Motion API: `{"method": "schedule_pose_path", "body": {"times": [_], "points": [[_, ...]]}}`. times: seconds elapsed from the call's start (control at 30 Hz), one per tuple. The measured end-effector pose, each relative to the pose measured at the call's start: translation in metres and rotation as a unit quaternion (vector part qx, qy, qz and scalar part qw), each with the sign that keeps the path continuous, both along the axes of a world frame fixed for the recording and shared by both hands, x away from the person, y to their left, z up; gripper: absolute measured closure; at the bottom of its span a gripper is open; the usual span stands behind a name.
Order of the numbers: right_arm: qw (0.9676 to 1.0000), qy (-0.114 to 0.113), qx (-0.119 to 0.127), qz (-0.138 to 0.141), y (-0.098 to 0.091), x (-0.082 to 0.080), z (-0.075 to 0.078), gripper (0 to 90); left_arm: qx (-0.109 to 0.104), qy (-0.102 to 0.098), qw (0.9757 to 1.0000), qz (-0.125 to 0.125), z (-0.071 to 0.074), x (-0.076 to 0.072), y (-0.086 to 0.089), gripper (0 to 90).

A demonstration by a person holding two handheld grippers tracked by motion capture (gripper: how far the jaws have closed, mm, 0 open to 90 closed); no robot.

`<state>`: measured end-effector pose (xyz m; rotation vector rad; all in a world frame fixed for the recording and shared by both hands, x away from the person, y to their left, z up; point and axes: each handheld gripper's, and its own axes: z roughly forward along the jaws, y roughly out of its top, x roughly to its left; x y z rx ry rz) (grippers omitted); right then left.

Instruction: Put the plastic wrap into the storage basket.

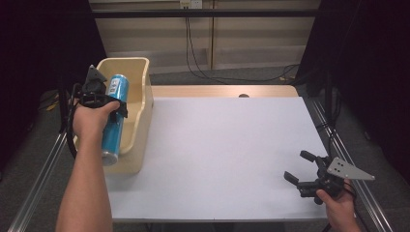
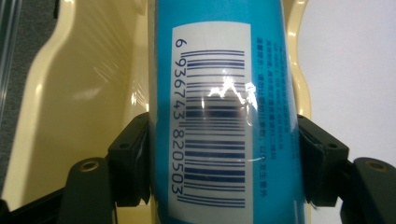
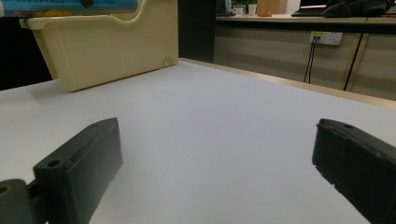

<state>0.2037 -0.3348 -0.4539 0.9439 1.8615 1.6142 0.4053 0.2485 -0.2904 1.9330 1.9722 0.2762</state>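
Your left gripper has its jaws clamped on the blue can, one pad on each side of the barcode label, about mid-length. The can hangs tilted over the cream bin at the counter's far left corner, its near end out past the bin's near wall.

Judging from this, the step is either lowering the can into the bin or lifting it clear. Either way, keep the squeeze steady: the can is smooth and round, and could swivel between the pads. Move the near end inside the walls before you lower, and release only once it rests on the floor of the bin.

Your right gripper waits near the counter's near right corner, jaws spread wide and empty; leave it there.
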Motion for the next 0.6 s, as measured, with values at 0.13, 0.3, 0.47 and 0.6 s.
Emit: {"method": "schedule_pose_path", "body": {"times": [0.13, 0.3, 0.47, 0.6], "points": [[1.0, 0.0, 0.001, -0.001, -0.0005, -0.0005, 0.0002, 1.1, 0.003, -0.001, 1.0, -0.003, -0.001, -0.0006, -0.0015, 31.5], [1.0, 0.0, 0.001, 0.001, 0.0001, -0.0005, 0.0002, 1.1, 0.003, 0.004, 1.0, -0.007, -0.0005, -0.001, -0.0017, 31.5], [1.0, 0.0, 0.0, 0.0, 0.0001, -0.0001, -0.0001, 1.2, 0.01, 0.013, 0.9998, -0.013, -0.0005, -0.0007, -0.001, 31.4], [1.0, 0.001, -0.001, 0.002, 0.0008, 0.0002, -0.0003, 1.1, 0.007, 0.013, 0.9998, -0.012, -0.0004, -0.0006, -0.0012, 31.4]]}}
